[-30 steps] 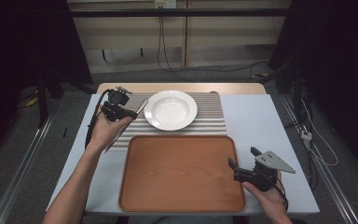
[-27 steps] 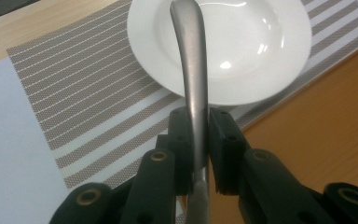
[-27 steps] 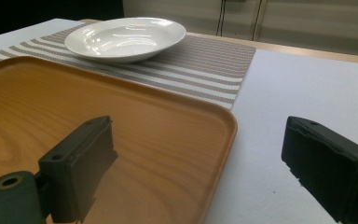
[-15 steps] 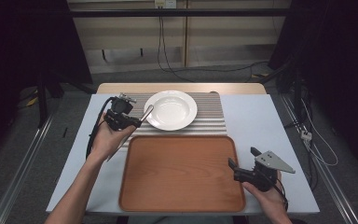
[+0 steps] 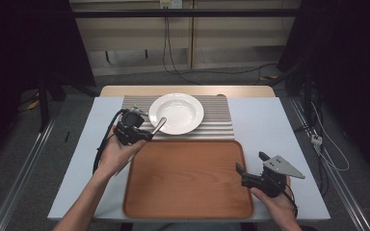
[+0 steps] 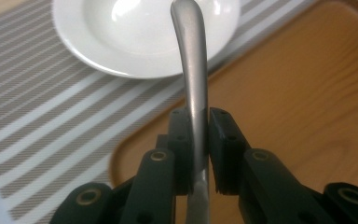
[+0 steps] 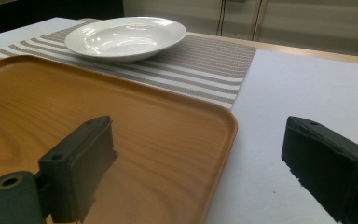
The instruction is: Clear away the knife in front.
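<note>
My left gripper [image 5: 146,134] [image 6: 198,122] is shut on a silver metal utensil [image 5: 158,125] [image 6: 191,60], held by its stem. The rounded handle end points out over the near rim of the white plate [image 5: 176,113] [image 6: 135,32]. The utensil's other end is hidden behind the jaws. This gripper hovers over the striped placemat [image 5: 217,122] at the far left corner of the wooden tray [image 5: 188,178] [image 6: 298,93]. My right gripper [image 5: 250,161] [image 7: 200,158] stands open at the tray's right edge [image 7: 214,140], with nothing between its jaws.
The plate [image 7: 126,35] rests on the placemat [image 7: 205,60] beyond the tray. A white table cover [image 5: 265,120] lies bare to the right of the tray and placemat. Cables run across the floor behind the table.
My left gripper has carried the utensil to the right, from the placemat's left end to the plate's near rim. The right gripper has stayed where it was.
</note>
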